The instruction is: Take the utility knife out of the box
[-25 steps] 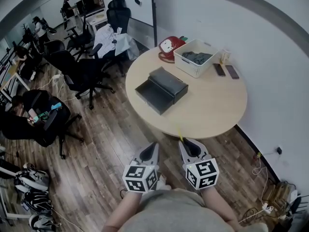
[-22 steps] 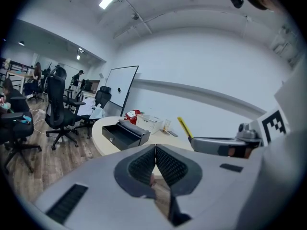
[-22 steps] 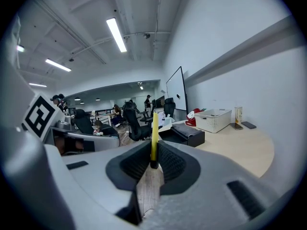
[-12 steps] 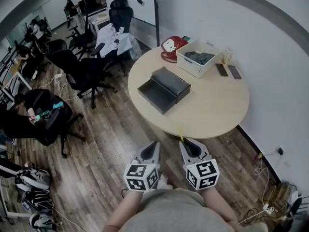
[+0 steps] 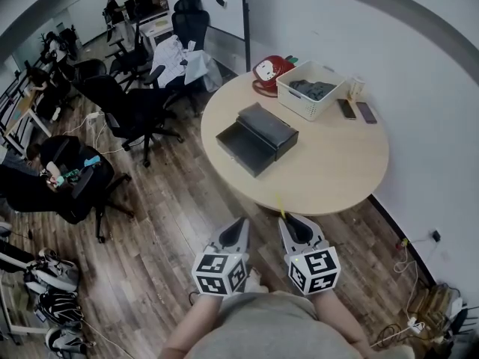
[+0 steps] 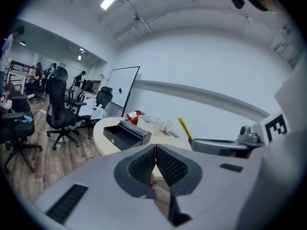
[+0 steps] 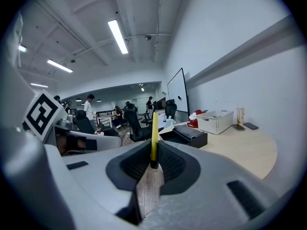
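In the head view, a round table (image 5: 329, 167) is seen ahead, and on it a black box (image 5: 268, 126) is set with its drawer (image 5: 239, 146) pulled out toward the near left; a white basket (image 5: 310, 90) and a red object (image 5: 267, 73) are placed behind the box. Both grippers are held low, side by side and a little apart, short of the table's near edge and above the wooden floor (image 5: 172, 223). The left gripper (image 5: 239, 225) is seen with nothing at its tips. From the tips of the right gripper (image 5: 287, 220) the utility knife (image 5: 278, 204) projects as a thin yellow bar toward the table, outside the box and well apart from it. In the left gripper view, the ribbed pads (image 6: 141, 166) are shown pressed together at their tips, with nothing between them; the box is seen beyond on the table, and the right gripper with the yellow knife is seen at the right. In the right gripper view, the jaws are shown clamped on the knife, which is pinched at its lower end and stands up past the tips; the box and the basket are seen on the table to the right.
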### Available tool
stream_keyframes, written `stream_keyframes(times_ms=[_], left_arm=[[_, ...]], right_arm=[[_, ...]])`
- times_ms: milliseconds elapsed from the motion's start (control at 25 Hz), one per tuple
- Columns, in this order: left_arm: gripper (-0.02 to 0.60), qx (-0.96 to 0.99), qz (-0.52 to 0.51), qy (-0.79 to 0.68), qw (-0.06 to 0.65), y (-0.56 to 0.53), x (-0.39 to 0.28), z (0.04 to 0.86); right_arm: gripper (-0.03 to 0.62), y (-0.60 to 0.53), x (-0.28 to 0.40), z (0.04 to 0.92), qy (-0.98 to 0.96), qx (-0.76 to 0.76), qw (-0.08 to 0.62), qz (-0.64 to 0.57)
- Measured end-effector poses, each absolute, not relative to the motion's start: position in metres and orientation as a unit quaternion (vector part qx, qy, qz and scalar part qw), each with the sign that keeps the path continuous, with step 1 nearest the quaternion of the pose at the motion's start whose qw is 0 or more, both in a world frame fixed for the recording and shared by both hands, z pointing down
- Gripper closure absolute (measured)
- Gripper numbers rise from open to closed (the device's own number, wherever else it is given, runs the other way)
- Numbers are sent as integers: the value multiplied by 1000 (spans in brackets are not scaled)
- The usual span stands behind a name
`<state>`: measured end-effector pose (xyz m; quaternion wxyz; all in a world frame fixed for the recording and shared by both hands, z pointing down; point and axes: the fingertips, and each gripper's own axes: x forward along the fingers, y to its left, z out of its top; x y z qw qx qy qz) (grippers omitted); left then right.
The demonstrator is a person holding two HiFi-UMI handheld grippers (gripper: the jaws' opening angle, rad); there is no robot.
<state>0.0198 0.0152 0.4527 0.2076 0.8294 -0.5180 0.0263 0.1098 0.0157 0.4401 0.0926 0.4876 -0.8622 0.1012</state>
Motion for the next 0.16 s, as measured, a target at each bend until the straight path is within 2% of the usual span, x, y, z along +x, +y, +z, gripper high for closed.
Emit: stream_keyframes(times_ms=[160], left_arm=[[578,830,26,-517,209,16,19,453]], right_arm=[[551,16,108,440,-863,486,92,102]])
